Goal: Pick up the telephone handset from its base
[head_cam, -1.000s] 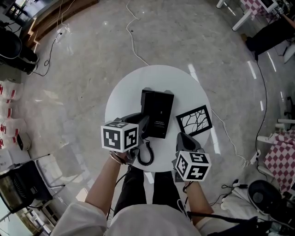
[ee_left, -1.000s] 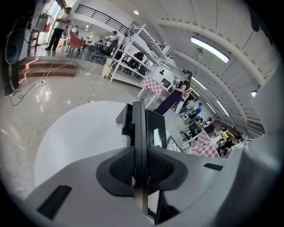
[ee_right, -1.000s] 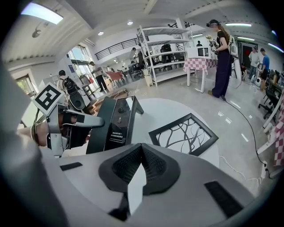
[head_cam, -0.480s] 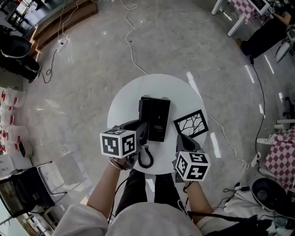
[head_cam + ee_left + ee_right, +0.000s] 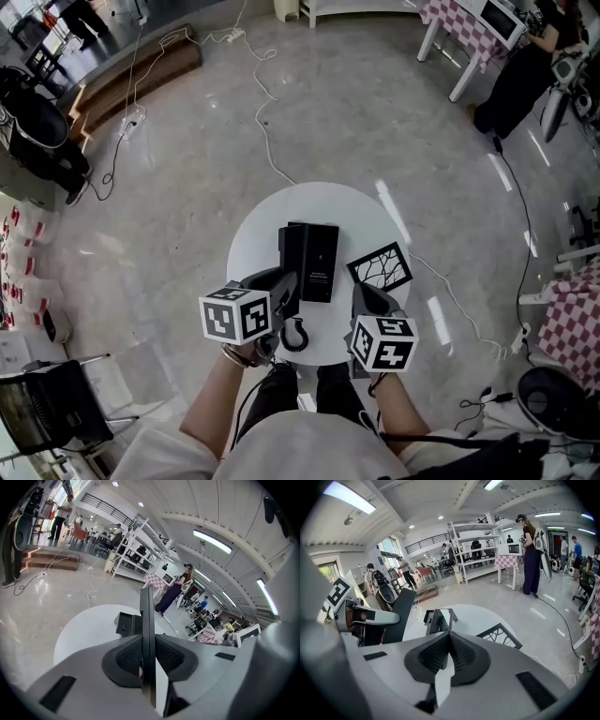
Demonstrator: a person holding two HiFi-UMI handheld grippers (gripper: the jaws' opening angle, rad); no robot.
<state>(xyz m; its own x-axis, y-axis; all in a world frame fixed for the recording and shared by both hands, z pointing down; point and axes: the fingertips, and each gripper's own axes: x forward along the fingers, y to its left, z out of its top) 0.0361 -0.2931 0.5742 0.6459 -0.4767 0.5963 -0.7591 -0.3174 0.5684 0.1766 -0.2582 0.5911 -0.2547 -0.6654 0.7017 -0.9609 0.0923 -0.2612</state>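
Observation:
The black telephone handset (image 5: 289, 248) is clamped edge-on in my left gripper (image 5: 286, 281), whose jaws are shut on it. It hangs tilted over the left side of the black phone base (image 5: 322, 258) on the round white table (image 5: 272, 220). Its coiled cord (image 5: 293, 335) hangs toward the table's near edge. In the left gripper view the handset (image 5: 146, 620) rises as a thin dark slab between the pads of the left gripper (image 5: 147, 641), with the base (image 5: 126, 623) behind. My right gripper (image 5: 366, 295) hovers to the base's right, shut and holding nothing. The right gripper view shows the right gripper (image 5: 449, 637), the handset (image 5: 401, 613) and the base (image 5: 438, 620).
A black picture frame with a branch pattern (image 5: 380, 267) lies on the table between the base and my right gripper. Cables (image 5: 267, 141) trail over the polished floor. A person in black (image 5: 511, 84) stands by a checked table at the far right.
Both grippers have risen, and the handset has come up with the left one. The table and the base look smaller and farther below.

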